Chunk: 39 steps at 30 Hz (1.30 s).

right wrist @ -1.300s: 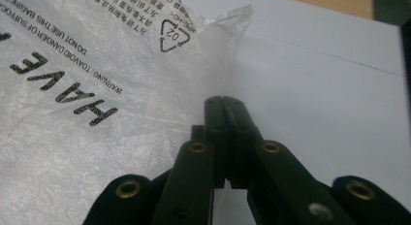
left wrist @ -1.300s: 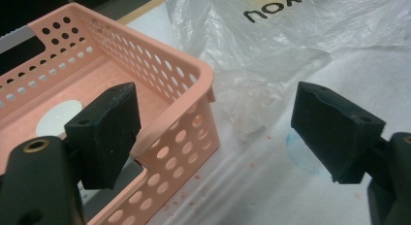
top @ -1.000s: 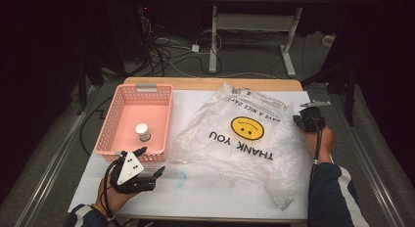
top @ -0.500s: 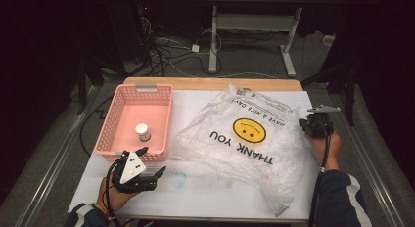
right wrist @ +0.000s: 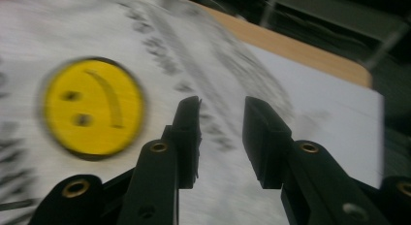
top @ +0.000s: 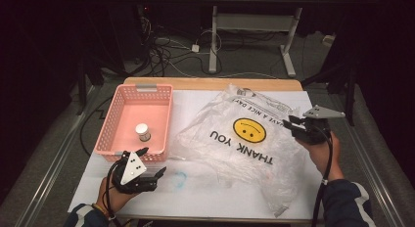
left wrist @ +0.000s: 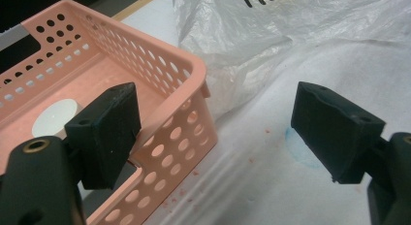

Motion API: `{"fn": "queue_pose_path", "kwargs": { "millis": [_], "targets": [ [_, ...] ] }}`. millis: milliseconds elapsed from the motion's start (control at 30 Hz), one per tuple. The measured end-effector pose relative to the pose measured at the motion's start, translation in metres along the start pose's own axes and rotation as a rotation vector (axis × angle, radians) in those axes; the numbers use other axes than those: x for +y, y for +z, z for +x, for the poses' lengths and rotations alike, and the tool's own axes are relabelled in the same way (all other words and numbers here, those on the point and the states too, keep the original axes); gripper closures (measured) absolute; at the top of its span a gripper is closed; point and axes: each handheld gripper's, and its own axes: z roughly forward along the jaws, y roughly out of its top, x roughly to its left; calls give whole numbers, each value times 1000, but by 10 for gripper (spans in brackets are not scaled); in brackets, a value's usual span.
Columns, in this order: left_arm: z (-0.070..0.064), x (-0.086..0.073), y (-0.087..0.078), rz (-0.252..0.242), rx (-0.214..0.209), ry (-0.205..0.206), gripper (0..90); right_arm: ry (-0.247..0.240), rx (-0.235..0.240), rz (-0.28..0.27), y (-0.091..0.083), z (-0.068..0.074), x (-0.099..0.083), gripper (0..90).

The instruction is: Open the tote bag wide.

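Right tool [top: 292, 123] above plastic bag [top: 244, 144], jaws slightly apart, empty.

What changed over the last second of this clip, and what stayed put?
The right gripper drifted slightly toward the person and now hovers over the right edge of the plastic bag, jaws apart, gripping nothing. The left gripper slid a little toward the person and sits open beside the pink basket. Bag, basket and the small white-capped bottle inside it did not move.
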Motion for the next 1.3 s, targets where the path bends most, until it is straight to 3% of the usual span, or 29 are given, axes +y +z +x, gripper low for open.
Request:
{"fn": "queue_pose_path", "kwargs": {
  "millis": [133, 167, 200, 233, 267, 300, 333, 367, 400, 433, 567, 733, 833, 867, 933, 1100, 1233, 1300],
  "targets": [
    [-1, 0, 0, 10, 1, 17, 173, -92, 152, -8, 1, 45, 6, 650],
    [-2, 0, 0, 9, 0, 15, 173, -92, 152, -8, 1, 45, 6, 650],
    [-2, 0, 0, 10, 0, 16, 173, -126, 177, 4, 2, 57, 6, 644],
    [-2, 0, 0, 11, -1, 19, 172, -161, 254, 20, 6, 77, 5, 631],
    [-3, 0, 0, 11, 0, 22, 172, -161, 254, 20, 6, 77, 5, 631],
    [-3, 0, 1, 13, -1, 26, 172, -187, 281, 34, 9, 87, 5, 622],
    [-4, 0, 1, 13, -2, 28, 172, -233, 343, 64, 14, 104, 3, 605],
    [-4, 1, 1, 10, -3, 26, 172, -233, 343, 64, 14, 104, 3, 605],
    [-4, 1, 1, 10, -3, 27, 173, -264, 386, 94, 21, 119, 0, 596],
    [-4, 1, 1, 11, -3, 28, 173, -264, 386, 94, 21, 119, 0, 596],
    [-5, 1, 1, 12, -7, 38, 172, -312, 440, 190, 42, 140, -15, 538],
    [-5, 1, 0, 12, -9, 42, 172, -337, 423, 231, 53, 149, -22, 523],
    [-5, 1, 0, 12, -6, 42, 172, -323, 413, 267, 61, 150, -28, 563],
    [-4, 1, 0, 11, -5, 42, 172, -317, 414, 281, 66, 149, -31, 614],
    [-4, 1, 0, 10, -4, 41, 172, -299, 417, 280, 67, 147, -31, 636],
    [-3, 1, 0, 14, -3, 43, 172, -265, 376, 272, 70, 142, -30, 871],
    [-3, 1, 0, 14, -4, 45, 172, -257, 356, 265, 72, 141, -30, 900],
    [-3, 1, 0, 14, -3, 46, 172, -263, 307, 248, 71, 139, -28, 900]
  ]
}}
